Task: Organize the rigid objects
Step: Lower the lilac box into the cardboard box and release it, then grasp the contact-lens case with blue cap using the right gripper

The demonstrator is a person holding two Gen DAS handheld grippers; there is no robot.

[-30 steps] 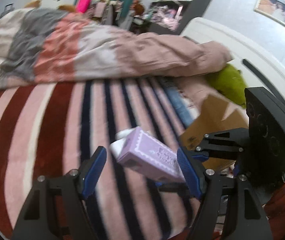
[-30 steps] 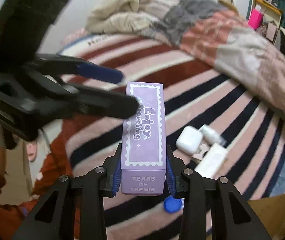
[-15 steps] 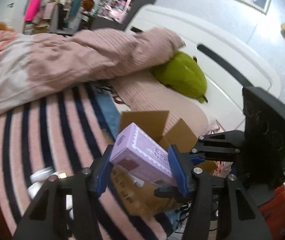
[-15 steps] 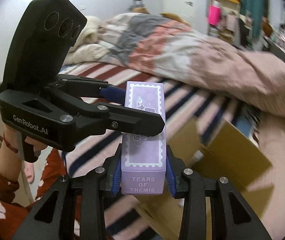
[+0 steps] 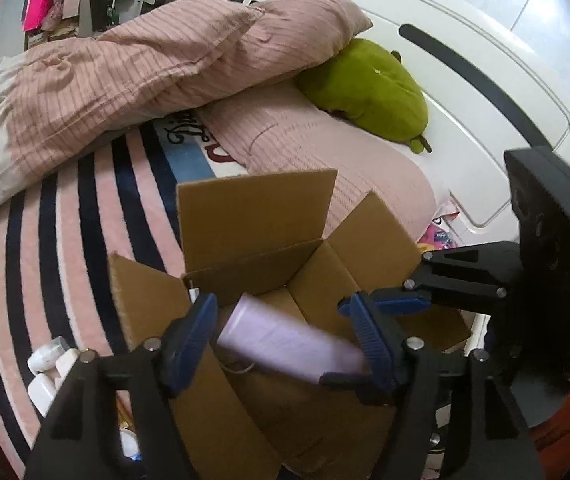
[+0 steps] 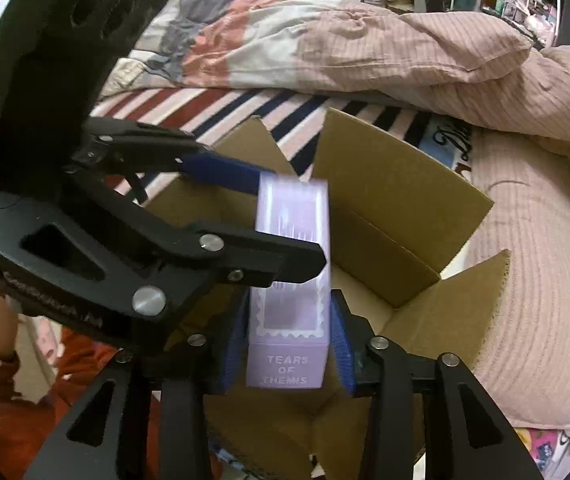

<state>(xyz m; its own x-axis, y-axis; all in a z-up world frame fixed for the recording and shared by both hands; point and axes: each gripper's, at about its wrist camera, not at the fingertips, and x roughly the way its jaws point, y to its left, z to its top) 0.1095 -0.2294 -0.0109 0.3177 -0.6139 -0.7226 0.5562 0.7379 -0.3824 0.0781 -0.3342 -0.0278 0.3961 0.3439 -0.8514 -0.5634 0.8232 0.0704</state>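
Note:
A purple box (image 6: 291,280) printed "TEARS OF THEMIS" sits between the blue pads of my right gripper (image 6: 288,344), just above the open cardboard box (image 6: 401,184); small gaps show at its sides and it is motion-blurred. In the left wrist view the purple box (image 5: 285,340) lies crosswise between the fingers of my left gripper (image 5: 285,336), which stand wide apart without touching it. The cardboard box (image 5: 253,216) has its flaps up. The left gripper also shows in the right wrist view (image 6: 265,216), its fingers above and below the purple box's far end.
The cardboard box stands on a striped bedspread (image 5: 65,208). Small white items (image 5: 47,364) lie left of it. A pink duvet (image 5: 133,60), a pink pillow (image 5: 325,152), a green plush (image 5: 369,88) and a white headboard (image 5: 485,60) lie behind.
Both grippers have swung over the cardboard box and lowered toward it. The left gripper's fingers have opened off the purple box. The purple box is blurred and has slipped lower between the right pads.

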